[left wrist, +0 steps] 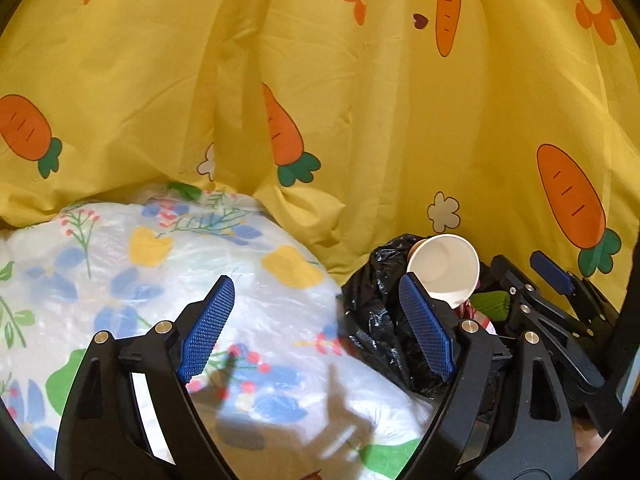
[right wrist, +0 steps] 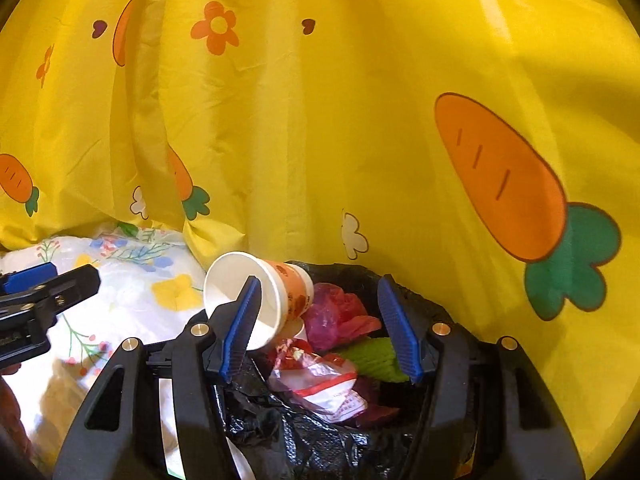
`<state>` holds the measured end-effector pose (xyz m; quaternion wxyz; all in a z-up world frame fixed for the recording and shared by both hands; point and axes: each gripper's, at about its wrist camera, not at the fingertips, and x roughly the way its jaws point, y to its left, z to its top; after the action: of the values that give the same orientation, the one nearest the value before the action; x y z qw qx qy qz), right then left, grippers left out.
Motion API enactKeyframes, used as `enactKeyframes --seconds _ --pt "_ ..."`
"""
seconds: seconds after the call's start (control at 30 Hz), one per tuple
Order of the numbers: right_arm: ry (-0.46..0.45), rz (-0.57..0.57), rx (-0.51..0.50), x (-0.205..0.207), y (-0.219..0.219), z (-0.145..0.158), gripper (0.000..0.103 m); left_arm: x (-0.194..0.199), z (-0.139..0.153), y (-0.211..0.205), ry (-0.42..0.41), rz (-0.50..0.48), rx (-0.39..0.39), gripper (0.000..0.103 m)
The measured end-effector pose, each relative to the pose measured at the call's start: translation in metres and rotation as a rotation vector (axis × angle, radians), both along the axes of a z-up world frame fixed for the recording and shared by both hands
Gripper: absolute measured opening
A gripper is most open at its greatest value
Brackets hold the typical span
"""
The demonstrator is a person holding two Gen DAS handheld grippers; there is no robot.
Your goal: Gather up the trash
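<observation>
Left wrist view: close over the floral cover (left wrist: 120,280), facing the yellow curtain (left wrist: 360,120); bin bag (left wrist: 372,320) lower right. Right wrist view: directly above that bin bag (right wrist: 320,440), facing the same curtain (right wrist: 320,140). Shared: paper cup (left wrist: 444,270) (right wrist: 256,300), bag, cover (right wrist: 140,280).

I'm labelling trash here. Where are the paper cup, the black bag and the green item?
paper cup (right wrist: 240,280): right wrist view, white inside.
black bag (left wrist: 376,320): left wrist view, crinkled side.
green item (right wrist: 372,354): right wrist view, top surface.

Matt paper cup (right wrist: 256,300), glossy crinkled black plastic bag (right wrist: 304,440), yellow cloth (right wrist: 320,140).
</observation>
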<state>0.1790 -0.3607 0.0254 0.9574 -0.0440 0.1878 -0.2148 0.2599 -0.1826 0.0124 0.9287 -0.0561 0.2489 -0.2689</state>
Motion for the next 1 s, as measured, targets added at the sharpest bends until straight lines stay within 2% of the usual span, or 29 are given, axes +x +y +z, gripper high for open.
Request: enactKeyframes --seconds 0.17,0.33,0.47,0.7,0.8,0.9,1.0 --pt "0.075 -0.035 -0.015 0.025 -0.001 -0.010 0.060 -0.009 0.001 0.008 -0.008 0.025 0.029 0.083" --pt "0.194 -0.149 -0.049 0.042 -0.020 -0.030 0.060 -0.009 -0.006 0.004 0.011 0.005 0.036 0.083" --pt "0.256 -0.205 -0.057 0.043 -0.031 -0.038 0.058 -0.009 -0.011 0.002 0.023 -0.002 0.042 0.083" --pt "0.175 -0.169 -0.031 0.007 -0.022 -0.024 0.059 -0.020 -0.006 0.012 0.015 0.024 0.042 0.086" --pt "0.130 -0.149 -0.017 -0.012 -0.015 -0.014 0.063 -0.028 -0.004 0.016 0.011 0.044 0.047 0.090" --pt "0.085 -0.119 -0.002 -0.031 -0.006 -0.005 0.071 -0.039 -0.001 0.019 -0.005 0.079 0.083 0.094" --pt "0.048 -0.083 0.008 -0.042 0.003 0.000 0.078 -0.055 0.005 0.027 -0.036 0.112 0.086 0.097"
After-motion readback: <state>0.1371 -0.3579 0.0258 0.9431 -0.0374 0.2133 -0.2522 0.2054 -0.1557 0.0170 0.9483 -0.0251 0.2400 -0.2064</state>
